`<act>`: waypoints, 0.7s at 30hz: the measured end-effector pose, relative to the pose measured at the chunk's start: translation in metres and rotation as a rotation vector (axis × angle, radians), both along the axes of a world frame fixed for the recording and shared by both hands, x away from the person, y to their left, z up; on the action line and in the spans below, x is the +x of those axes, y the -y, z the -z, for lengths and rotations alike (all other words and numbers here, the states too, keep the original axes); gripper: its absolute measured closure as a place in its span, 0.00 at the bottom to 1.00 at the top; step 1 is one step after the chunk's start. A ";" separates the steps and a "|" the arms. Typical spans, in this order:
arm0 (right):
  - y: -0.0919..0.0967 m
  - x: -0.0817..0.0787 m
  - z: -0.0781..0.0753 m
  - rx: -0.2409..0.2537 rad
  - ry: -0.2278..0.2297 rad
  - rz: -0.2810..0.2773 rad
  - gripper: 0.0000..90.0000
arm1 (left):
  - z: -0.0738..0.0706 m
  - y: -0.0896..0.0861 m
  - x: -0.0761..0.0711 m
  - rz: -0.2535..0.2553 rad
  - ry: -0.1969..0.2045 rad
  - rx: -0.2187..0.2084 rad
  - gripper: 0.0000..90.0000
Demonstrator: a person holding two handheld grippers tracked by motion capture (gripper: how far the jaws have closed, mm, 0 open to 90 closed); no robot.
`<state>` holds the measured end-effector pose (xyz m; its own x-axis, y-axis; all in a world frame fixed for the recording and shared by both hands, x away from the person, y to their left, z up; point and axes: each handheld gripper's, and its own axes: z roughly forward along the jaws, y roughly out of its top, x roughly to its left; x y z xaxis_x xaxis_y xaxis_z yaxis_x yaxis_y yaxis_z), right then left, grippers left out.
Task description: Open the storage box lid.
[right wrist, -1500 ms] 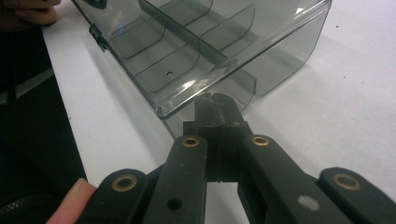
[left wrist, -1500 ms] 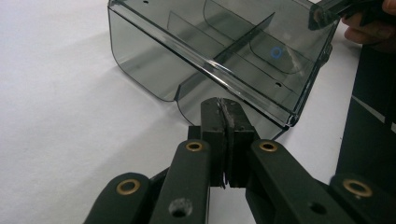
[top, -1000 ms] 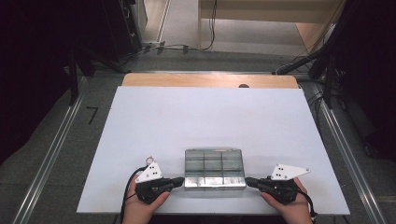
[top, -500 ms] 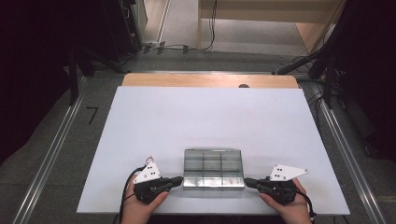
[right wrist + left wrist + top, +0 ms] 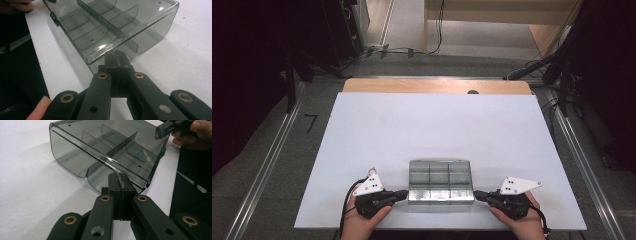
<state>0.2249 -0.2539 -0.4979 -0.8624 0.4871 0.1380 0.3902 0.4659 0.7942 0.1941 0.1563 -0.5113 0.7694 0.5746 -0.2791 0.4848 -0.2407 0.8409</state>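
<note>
A clear smoky plastic organizer box (image 5: pixel 441 180), split by dividers into compartments that look empty, sits on the white table (image 5: pixel 437 130) between the two grippers, near the person's edge. The left gripper (image 5: pixel 403 193) has its jaws clenched together, tips right at the box's left end wall; in the left gripper view the closed jaw tips (image 5: pixel 119 182) sit just under the rim of the box (image 5: pixel 105 147), directly ahead and slightly above them. The right gripper (image 5: pixel 478 194) mirrors this at the opposite end, jaws pressed shut, and in the right gripper view its tips (image 5: pixel 115 58) meet the rim of the box (image 5: pixel 120 22) just in front. Whether either pair pinches a lip or tab, or merely touches the wall, cannot be told. Judging from this, the work is at an early stage: both tools are positioned at the ends and the box rests flat on the table. Any lifting, moving or opening appears not yet done.
</note>
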 end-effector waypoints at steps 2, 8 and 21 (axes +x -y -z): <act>0.000 0.000 0.000 -0.002 -0.002 0.002 0.98 | 0.000 0.000 0.000 0.005 0.005 -0.003 0.99; 0.000 -0.001 0.000 -0.006 0.002 0.004 0.98 | 0.000 -0.001 0.000 0.006 0.001 -0.012 0.99; -0.002 -0.003 -0.001 -0.013 0.009 0.008 0.98 | 0.001 -0.001 0.000 0.006 -0.010 -0.005 0.99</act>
<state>0.2219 -0.2521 -0.4966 -0.8597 0.4955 0.1240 0.3868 0.4730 0.7916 0.1940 0.1576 -0.5120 0.7701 0.5685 -0.2895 0.4916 -0.2396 0.8372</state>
